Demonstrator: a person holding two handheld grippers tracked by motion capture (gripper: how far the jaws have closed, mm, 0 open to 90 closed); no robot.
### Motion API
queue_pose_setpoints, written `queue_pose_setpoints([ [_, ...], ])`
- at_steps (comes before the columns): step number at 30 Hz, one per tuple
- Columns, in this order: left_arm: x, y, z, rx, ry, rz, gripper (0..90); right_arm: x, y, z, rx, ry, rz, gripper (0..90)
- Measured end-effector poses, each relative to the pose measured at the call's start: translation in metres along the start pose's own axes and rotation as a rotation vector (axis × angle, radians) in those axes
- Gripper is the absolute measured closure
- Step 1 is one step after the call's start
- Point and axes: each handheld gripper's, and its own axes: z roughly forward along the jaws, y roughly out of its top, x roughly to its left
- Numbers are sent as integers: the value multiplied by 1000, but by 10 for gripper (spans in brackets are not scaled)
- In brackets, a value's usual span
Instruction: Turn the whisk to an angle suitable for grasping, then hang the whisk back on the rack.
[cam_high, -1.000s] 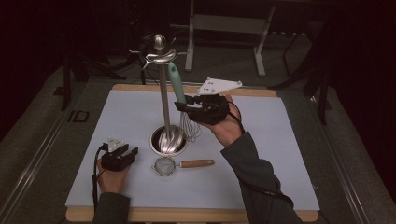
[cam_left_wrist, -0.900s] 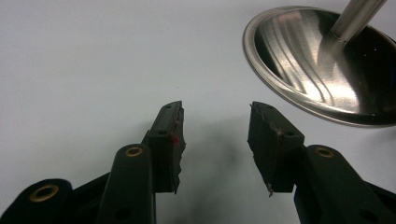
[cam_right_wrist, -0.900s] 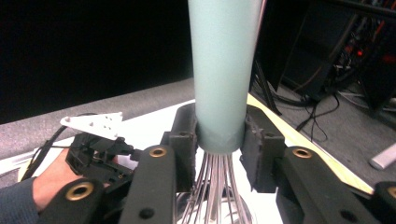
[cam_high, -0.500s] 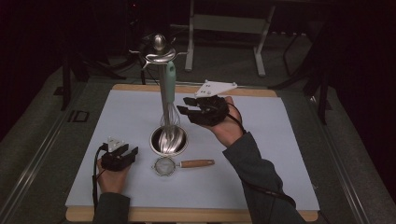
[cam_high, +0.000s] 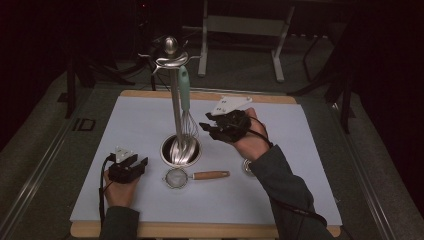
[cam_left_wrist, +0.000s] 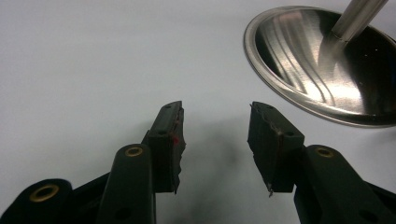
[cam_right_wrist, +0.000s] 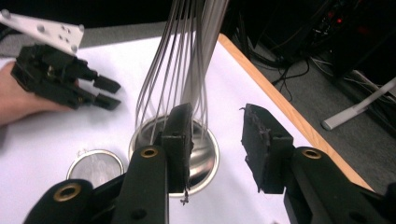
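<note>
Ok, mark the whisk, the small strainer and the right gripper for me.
whisk (cam_high: 184, 92): high view, on its green handle, hanging from the stand.
small strainer (cam_high: 176, 177): high view, on its mesh bowl.
right gripper (cam_high: 209, 129): high view, midway between its fingertips, jaws open beside the whisk wires.

We look down on a wooden table (cam_high: 150, 231) under a pale blue-white mat (cam_high: 310, 150), a grey floor (cam_high: 45, 150) around it, a metal frame (cam_high: 240, 30) standing behind — the room beyond dark, black cables (cam_right_wrist: 299, 60) trailing on the floor.
</note>
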Motion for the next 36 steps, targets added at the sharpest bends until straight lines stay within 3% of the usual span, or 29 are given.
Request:
queue_pose_setpoints([
  [11, 0, 0, 0, -2, -1, -4, 557, 1, -14, 1, 41, 1, -10, 614],
  [18, 1, -1, -1, -9, -5, -12, 558, 5, -43, -9, 78, -10, 5, 607],
  [24, 3, -1, -1, -13, -16, -25, 567, 3, -81, -20, 92, -24, 83, 602],
  [27, 3, -1, -1, -14, -19, -23, 570, 2, -100, -22, 111, -56, 105, 602],
  [32, 8, -1, -2, -25, -39, -72, 604, -1, -132, -32, 106, -90, 167, 602],
  [36, 6, -1, -4, -43, -38, -55, 661, -4, -156, -40, 109, -106, 231, 601],
])
